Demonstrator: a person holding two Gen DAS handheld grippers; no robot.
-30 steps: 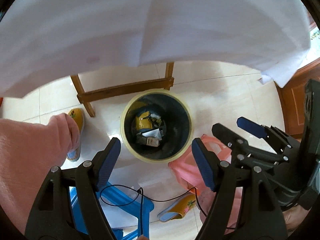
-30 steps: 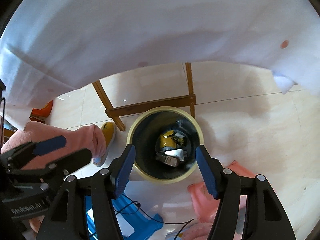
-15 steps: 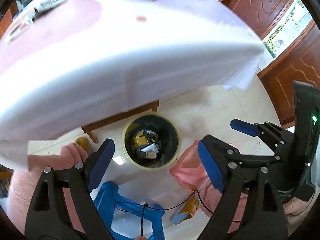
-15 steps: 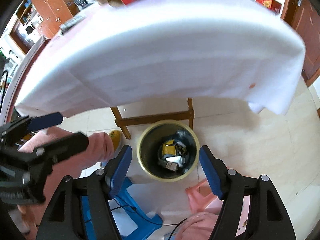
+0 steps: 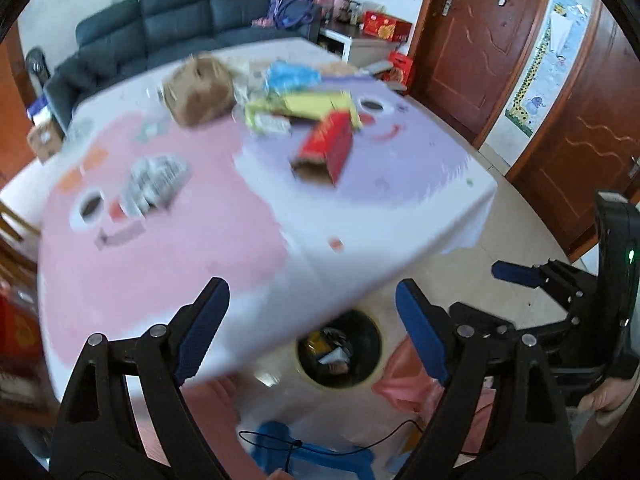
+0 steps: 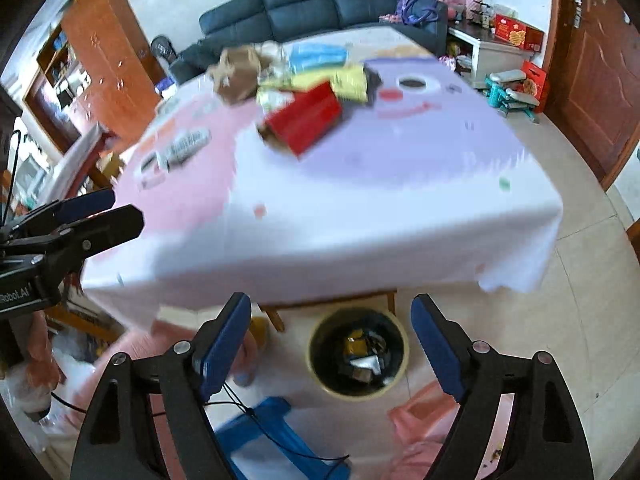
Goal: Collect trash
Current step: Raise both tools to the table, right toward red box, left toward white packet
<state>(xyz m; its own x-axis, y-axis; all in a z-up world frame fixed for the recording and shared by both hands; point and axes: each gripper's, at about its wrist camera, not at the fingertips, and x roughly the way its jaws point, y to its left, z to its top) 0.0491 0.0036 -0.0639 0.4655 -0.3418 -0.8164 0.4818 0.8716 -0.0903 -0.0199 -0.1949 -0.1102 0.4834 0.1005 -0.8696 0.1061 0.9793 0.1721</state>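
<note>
Both grippers have lifted from the bin (image 6: 358,354) to table height; left gripper (image 5: 312,334) gapes empty, right gripper (image 6: 332,346) is opening, empty. Red box (image 6: 306,122) probably follows.

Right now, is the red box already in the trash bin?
No, the red box lies on the table, while the trash bin stands on the floor below.

A smooth matt cloth (image 6: 360,216) covered the table; the floor tiles (image 6: 580,320) were glossy, the doors (image 5: 472,40) polished wood, the red box (image 6: 308,120) cardboard.
</note>
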